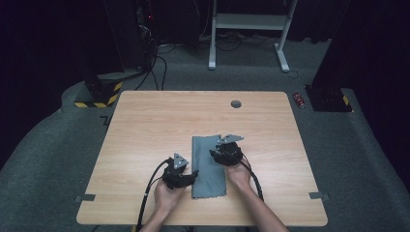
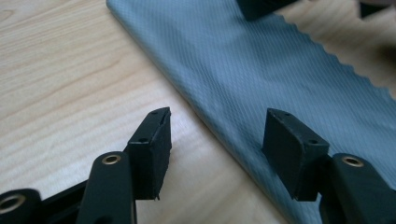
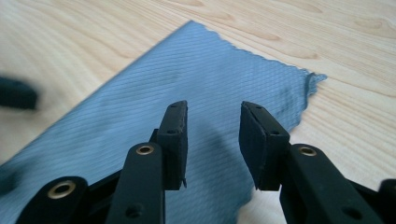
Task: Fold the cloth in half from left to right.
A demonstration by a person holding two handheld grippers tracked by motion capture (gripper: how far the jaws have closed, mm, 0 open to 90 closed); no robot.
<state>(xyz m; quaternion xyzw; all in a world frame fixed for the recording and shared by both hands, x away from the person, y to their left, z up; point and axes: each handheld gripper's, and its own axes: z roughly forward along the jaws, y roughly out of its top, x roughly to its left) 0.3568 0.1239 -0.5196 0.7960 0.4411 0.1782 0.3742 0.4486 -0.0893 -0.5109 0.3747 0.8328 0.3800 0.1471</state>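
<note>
We see a folded grey cloth (image 1: 208,166) lying flat on the wooden counter (image 1: 145,125), a little toward five o'clock from the counter's middle, its long sides running from twelve to six. The left tongs (image 1: 192,174) sit just off the cloth's nine o'clock side, low along that long folded edge, with the person's left hand (image 1: 167,195) behind them at about seven o'clock. In the left gripper view those tongs (image 2: 217,137) stand spread with nothing pinched: one jaw is over bare wood, the other over the cloth (image 2: 261,70), so the folded edge runs up between them, and the pads do not press on it. The right tongs (image 1: 215,153) hover over the cloth's three o'clock side, nearer its far end, and the right hand (image 1: 239,174) trails off toward five o'clock. In the right gripper view these tongs (image 3: 214,140) are also spread, with only the cloth (image 3: 187,79) showing through the gap (its zigzag-cut edge and a slightly curled corner lie up toward one o'clock), and we cannot tell whether the tips touch the fabric. A black cable (image 1: 150,191) runs from the left gripper toward the near edge of the counter, and a small round grey cap (image 1: 236,104) sits near the far edge at about twelve o'clock.
</note>
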